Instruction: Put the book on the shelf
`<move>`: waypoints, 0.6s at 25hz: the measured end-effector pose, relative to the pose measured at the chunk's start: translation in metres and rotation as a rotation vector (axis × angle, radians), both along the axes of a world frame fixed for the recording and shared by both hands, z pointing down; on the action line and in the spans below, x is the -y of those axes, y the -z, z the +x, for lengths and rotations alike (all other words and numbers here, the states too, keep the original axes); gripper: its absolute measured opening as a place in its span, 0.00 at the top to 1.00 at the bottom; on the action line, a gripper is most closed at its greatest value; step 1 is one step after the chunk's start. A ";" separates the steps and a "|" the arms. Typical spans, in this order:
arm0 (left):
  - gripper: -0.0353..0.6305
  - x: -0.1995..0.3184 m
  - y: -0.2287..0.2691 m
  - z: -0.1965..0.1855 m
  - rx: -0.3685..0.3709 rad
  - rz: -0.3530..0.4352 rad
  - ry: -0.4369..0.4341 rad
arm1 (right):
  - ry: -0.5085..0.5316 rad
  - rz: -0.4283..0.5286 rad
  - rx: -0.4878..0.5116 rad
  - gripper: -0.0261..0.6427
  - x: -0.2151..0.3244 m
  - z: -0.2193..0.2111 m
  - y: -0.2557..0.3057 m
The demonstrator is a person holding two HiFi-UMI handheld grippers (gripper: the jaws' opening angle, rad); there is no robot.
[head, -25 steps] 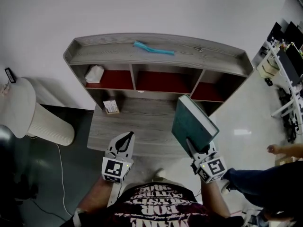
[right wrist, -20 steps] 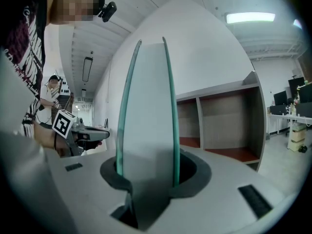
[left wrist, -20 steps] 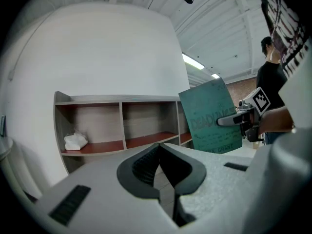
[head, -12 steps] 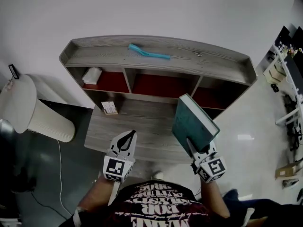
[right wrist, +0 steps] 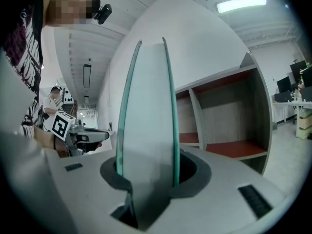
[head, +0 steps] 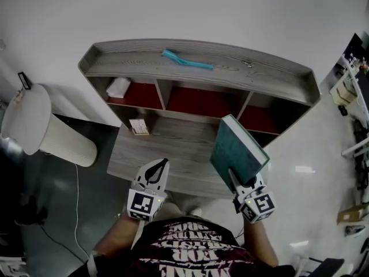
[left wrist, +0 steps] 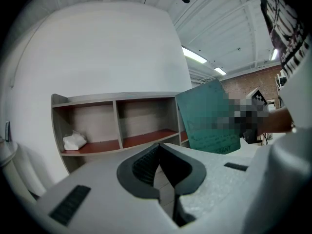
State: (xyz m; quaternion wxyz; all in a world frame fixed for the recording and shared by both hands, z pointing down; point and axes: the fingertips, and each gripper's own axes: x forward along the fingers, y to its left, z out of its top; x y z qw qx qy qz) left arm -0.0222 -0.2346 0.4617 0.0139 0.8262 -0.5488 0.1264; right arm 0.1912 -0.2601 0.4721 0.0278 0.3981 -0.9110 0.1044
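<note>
Overhead, head view: the book (head: 237, 153) is not yet shelved; it stands tilted over the desk (head: 167, 149) edge, near the right-hand bay of the shelf (head: 196, 68), held at its lower end by the right gripper (head: 233, 176). By my reading only the insertion is left. Left gripper view: the left gripper (left wrist: 157, 147) has its jaws pressed together on nothing, with a white wad (left wrist: 74, 140) in the leftmost bay ahead. Right gripper view: jaws part-spread, pinching the book across both covers, page edge toward the camera.
</note>
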 end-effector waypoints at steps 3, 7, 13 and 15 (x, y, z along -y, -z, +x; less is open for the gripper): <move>0.94 -0.003 -0.003 -0.002 0.015 -0.012 -0.011 | -0.005 -0.006 0.008 0.72 -0.002 -0.004 -0.001; 0.94 0.002 -0.004 -0.005 0.017 -0.009 -0.024 | -0.005 -0.002 0.066 0.72 -0.001 -0.011 0.004; 0.94 0.016 -0.006 -0.013 0.010 -0.021 -0.053 | -0.025 -0.016 0.047 0.72 0.009 -0.023 -0.001; 0.94 0.022 -0.006 -0.017 0.005 -0.020 -0.059 | -0.026 -0.022 0.035 0.72 0.014 -0.028 -0.002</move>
